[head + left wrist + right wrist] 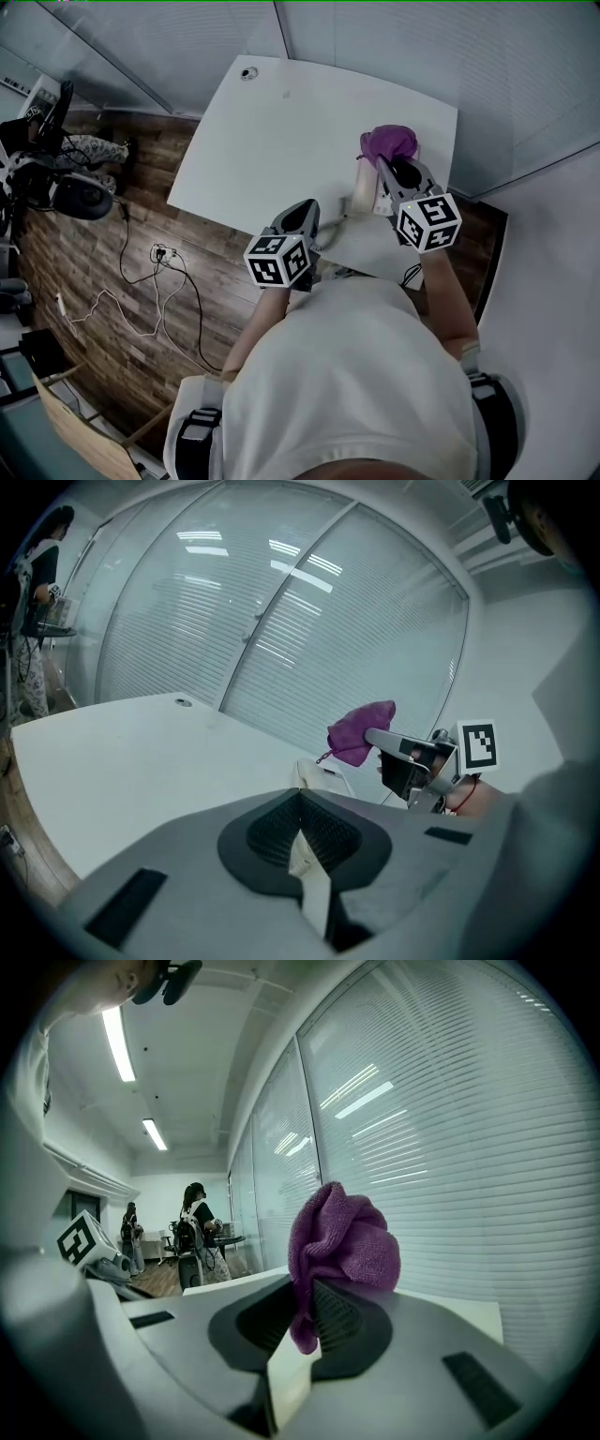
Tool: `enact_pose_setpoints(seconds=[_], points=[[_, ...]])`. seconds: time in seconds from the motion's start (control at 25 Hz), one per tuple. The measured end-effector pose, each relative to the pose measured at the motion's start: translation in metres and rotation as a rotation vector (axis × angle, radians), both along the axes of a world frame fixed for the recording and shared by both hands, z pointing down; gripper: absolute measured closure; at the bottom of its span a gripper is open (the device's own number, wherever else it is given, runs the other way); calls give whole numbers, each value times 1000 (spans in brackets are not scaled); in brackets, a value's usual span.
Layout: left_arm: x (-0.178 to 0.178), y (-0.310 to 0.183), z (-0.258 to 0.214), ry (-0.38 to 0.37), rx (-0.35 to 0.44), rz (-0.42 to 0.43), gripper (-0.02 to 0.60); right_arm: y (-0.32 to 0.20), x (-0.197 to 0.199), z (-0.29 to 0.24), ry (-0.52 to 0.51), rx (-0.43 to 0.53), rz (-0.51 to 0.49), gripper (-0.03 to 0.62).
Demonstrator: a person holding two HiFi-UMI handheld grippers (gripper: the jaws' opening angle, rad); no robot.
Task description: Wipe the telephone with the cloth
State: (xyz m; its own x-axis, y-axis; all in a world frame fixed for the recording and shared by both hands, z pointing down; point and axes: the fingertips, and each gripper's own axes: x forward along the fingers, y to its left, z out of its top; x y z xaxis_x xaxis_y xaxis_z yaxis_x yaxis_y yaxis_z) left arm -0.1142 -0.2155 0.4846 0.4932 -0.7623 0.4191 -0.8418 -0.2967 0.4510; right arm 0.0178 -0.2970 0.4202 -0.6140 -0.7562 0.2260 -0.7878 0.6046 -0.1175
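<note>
A cream telephone (361, 197) sits near the right end of the white table (281, 131); the left gripper view shows the telephone (323, 778) just past my left jaws. My right gripper (382, 167) is shut on a bunched purple cloth (389, 142) and hovers over the telephone's far side. The cloth (342, 1237) sticks up out of the right gripper (305, 1321), and from the left I see this cloth (358, 728) raised above the table. My left gripper (302, 214) is shut near the table's front edge, left of the telephone, with a pale cord (332, 230) beside it. Nothing shows between the left gripper (300, 841) jaws.
A round cable grommet (248, 72) marks the table's far left corner. Glass walls with blinds (281, 621) stand right behind the table. Loose cables (155, 281) and equipment (56, 183) lie on the wood floor to the left. People (197, 1232) stand far off.
</note>
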Motion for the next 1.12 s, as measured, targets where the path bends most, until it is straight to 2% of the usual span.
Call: enact_pose_setpoints(seconds=[0.64, 1.12], points=[[11, -27, 16, 4, -44, 50, 560, -60, 4, 41, 46, -38, 63, 548], [21, -36, 27, 3, -70, 86, 560, -83, 3, 85, 86, -122, 117, 548]])
